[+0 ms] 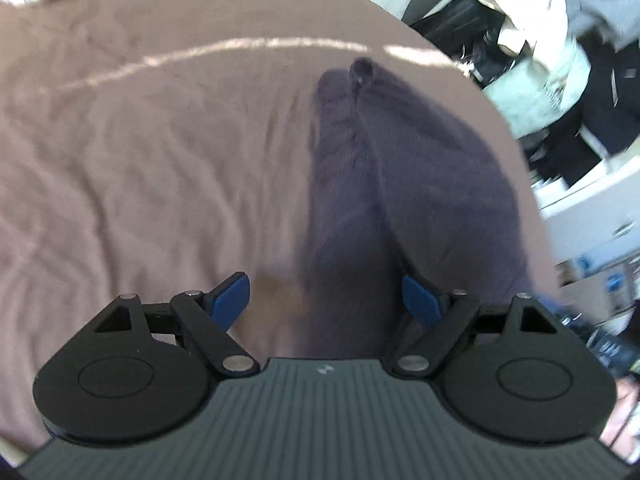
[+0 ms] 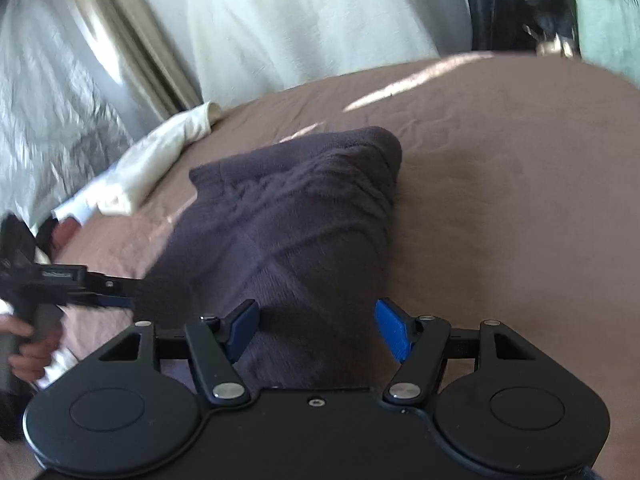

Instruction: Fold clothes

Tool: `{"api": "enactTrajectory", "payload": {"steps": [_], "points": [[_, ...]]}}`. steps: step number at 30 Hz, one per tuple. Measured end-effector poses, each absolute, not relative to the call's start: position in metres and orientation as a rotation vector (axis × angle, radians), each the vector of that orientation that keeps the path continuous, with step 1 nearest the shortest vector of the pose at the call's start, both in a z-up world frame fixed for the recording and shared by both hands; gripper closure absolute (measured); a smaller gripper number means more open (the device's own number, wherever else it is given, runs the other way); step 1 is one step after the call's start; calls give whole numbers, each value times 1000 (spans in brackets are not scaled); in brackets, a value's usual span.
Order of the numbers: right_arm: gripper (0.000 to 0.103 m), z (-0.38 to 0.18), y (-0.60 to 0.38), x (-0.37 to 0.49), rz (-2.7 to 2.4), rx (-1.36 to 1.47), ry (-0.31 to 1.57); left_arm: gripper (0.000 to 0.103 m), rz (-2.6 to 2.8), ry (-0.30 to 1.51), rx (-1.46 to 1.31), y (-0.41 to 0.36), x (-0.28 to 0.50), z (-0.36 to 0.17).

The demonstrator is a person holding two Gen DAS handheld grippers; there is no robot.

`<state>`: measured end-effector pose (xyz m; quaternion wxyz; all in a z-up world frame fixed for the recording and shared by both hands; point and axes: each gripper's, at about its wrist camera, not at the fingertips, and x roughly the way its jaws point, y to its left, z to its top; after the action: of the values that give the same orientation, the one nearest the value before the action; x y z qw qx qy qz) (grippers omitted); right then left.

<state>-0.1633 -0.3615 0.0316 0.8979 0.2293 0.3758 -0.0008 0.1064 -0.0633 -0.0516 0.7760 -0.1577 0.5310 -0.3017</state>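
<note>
On the bed (image 2: 500, 152), which has a brownish-pink cover, lies a dark purple-grey piece of clothing (image 2: 288, 216). It is soft and fuzzy, with little wrinkles across it. It looks folded into a long, thick bundle. In the left wrist view the same clothing (image 1: 400, 184) shows a deep crease down its middle, and one small dark bit sticks up at its far end. The picture there is blurry, so I cannot tell what that bit is.

The right claw (image 2: 316, 330) is just above the near end of the clothing. Its blue pads are apart and not pressing on the cloth. The claw is wide and holds nothing. The left claw (image 1: 326, 300) is also wide. It hangs over the near edge of the clothing and the bed cover beside it, and it holds nothing too. In the right wrist view the left claw (image 2: 116, 286) comes in from the left of the clothing, with a hand (image 2: 32, 344) around its handle.

Left of the clothing, at the bed's edge, lies a cream cloth (image 2: 156, 160). Behind the clothing hang pale curtains (image 2: 280, 24). Far to the right of the clothing there is a heap of dark and light clothes (image 1: 540, 48). Thin stripes of sunlight (image 1: 248, 46) fall across the bed past the clothing.
</note>
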Motion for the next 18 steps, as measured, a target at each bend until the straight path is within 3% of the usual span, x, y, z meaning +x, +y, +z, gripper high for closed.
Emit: {"api": "enactTrajectory", "payload": {"steps": [2, 6, 12, 18], "points": [[30, 23, -368, -152, 5, 547, 804, 20, -689, 1150, -339, -69, 116, -59], [16, -2, -376, -143, -8, 631, 826, 18, -779, 1199, -452, -64, 126, -83], [10, -50, -379, -165, 67, 835, 815, 16, -879, 1225, -582, -66, 133, -100], [9, -56, -383, -149, 78, 863, 779, 16, -1019, 1260, -614, -86, 119, -111]]}}
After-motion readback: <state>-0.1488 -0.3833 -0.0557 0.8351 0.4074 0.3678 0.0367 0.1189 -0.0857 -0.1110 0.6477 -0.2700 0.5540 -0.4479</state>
